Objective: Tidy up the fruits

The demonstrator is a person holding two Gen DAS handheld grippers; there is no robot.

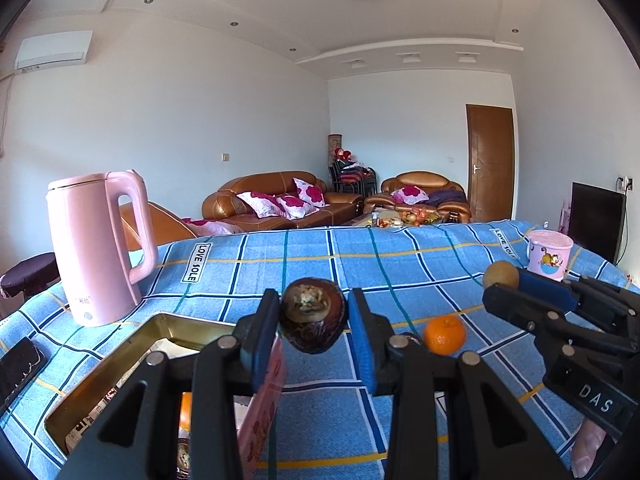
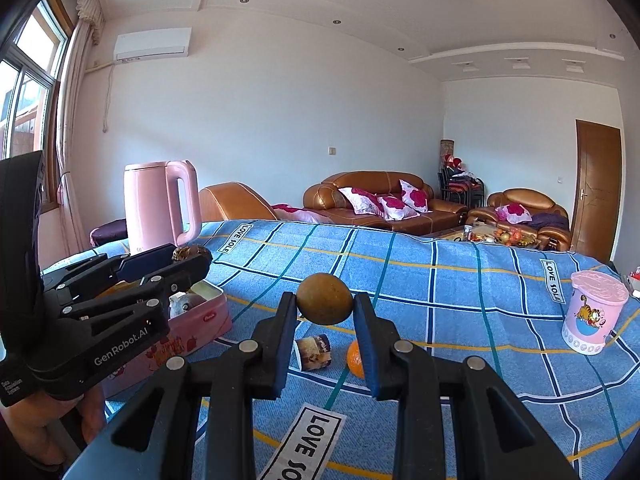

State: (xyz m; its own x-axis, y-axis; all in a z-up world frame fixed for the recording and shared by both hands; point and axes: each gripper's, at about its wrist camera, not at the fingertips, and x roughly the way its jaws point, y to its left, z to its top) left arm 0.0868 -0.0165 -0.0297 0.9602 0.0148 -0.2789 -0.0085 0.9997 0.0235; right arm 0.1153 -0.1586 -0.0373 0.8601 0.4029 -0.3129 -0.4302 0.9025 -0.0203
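Note:
My left gripper is shut on a dark brown mottled fruit and holds it in the air beside the open pink tin box. The box also shows in the right wrist view, with items inside. My right gripper is shut on a round brown fruit and holds it above the blue checked cloth. That fruit also shows in the left wrist view. An orange lies on the cloth between the grippers. It is half hidden behind my right finger in the right wrist view.
A pink kettle stands behind the box. A pink lidded cup stands at the right. A small wrapped cake lies on the cloth near the orange. A black object lies at the left edge.

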